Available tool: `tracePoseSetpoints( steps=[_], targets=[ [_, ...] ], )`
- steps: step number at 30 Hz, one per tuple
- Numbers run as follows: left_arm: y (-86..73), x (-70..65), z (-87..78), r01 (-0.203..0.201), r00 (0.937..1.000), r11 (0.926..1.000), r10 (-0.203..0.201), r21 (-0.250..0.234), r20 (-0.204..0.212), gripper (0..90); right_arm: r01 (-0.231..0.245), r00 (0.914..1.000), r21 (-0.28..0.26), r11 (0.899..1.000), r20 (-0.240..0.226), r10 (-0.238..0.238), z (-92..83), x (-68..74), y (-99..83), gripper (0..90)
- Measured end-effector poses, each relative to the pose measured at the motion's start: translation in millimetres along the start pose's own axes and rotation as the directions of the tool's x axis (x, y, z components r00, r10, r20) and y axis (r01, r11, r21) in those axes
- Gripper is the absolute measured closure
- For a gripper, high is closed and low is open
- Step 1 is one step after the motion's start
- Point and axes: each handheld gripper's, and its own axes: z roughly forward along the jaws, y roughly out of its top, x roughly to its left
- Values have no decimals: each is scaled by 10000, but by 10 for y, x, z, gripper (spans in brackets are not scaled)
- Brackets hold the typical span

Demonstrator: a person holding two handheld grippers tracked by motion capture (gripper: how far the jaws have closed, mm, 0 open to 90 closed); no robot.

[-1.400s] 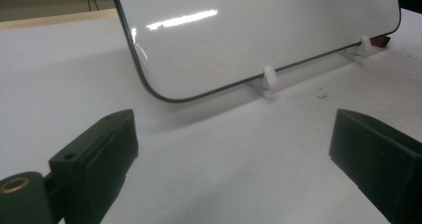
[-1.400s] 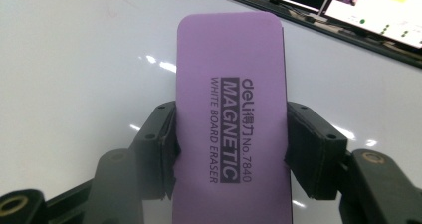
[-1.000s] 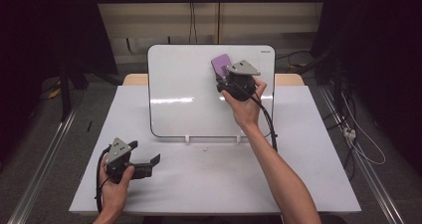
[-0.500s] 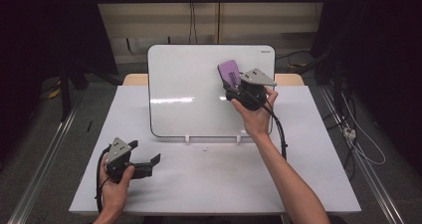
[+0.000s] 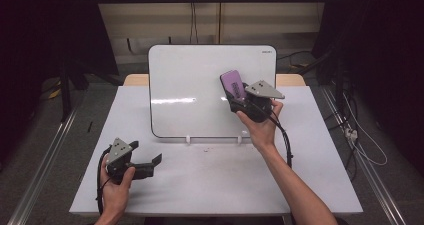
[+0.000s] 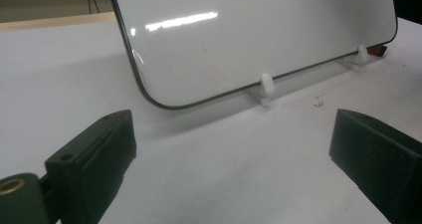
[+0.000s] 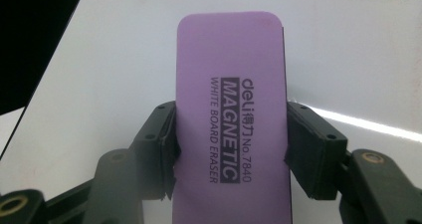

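Dark curtains ring a white counter where a glossy white whiteboard stands propped. At its 3 o'clock side, the right gripper clamps a purple rectangular magnetic whiteboard eraser by its long edges; it is probably light and slightly soft. The left gripper, at 7 o'clock, gapes wide, holding nothing.

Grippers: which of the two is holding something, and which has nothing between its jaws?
The right gripper clamps the purple rectangular magnetic whiteboard eraser against the white whiteboard. The left gripper rests low on the white table, jaws wide apart.
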Motion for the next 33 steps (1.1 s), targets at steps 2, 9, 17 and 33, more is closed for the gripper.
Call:
tracePoseSetpoints(
  steps=[2,9,17,33],
  targets=[
    [4,-4,-2,-2,10000,10000,2,-27,28,41,116,9998,18,9999,-135,-116,-38,2,-46,416],
    [-9,23,13,245,9997,9997,-246,47,46,40,-368,9973,30,9993,-627,369,-143,-49,-140,416],
    [55,-27,33,520,9984,9985,-516,-162,240,40,-445,9920,-85,9990,-1190,432,-282,6,-235,417],
    [533,-423,382,1608,9670,9850,-1446,-622,2098,85,582,9851,-171,9982,-1611,-602,-427,180,-465,416]
  ],
)
